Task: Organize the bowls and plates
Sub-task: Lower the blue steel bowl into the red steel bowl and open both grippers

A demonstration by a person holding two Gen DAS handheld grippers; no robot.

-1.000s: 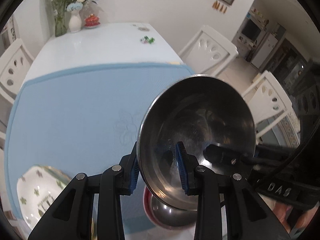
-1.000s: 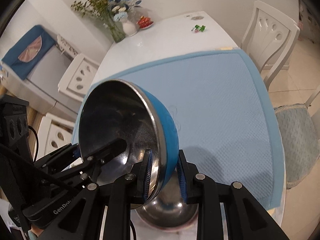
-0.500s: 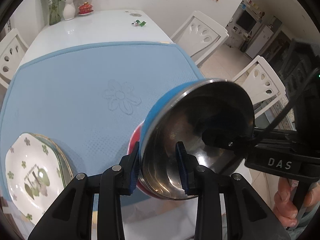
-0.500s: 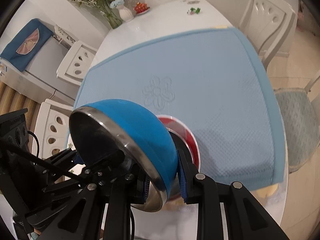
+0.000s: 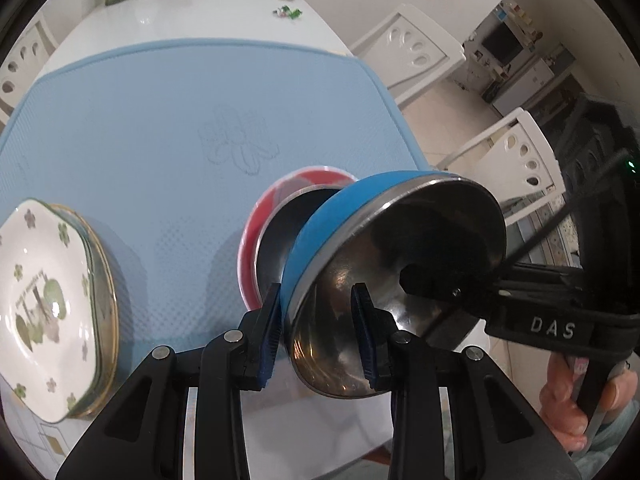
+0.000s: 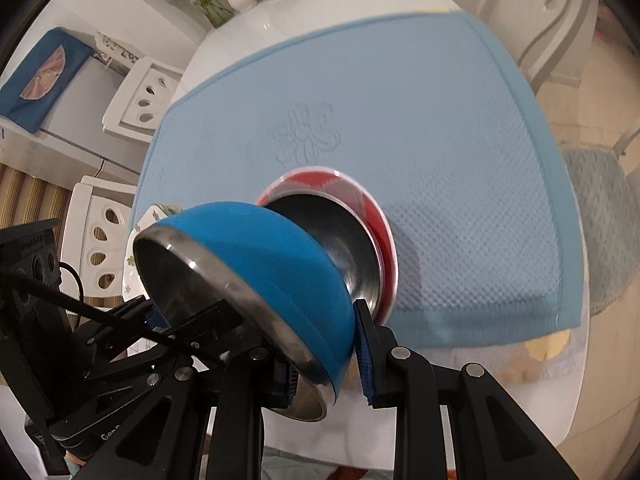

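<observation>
A blue bowl with a steel inside is held tilted between two grippers — the left gripper is clamped on one side of its rim, one pad outside the wall and one inside, and the right gripper is clamped likewise on the opposite side. Just beyond both sets of jaws, a red bowl with a steel lining is seen resting on the blue mat — the blue bowl overlaps its rim. Left of the left jaws, a stack of flowered plates lies on the desk.
</observation>
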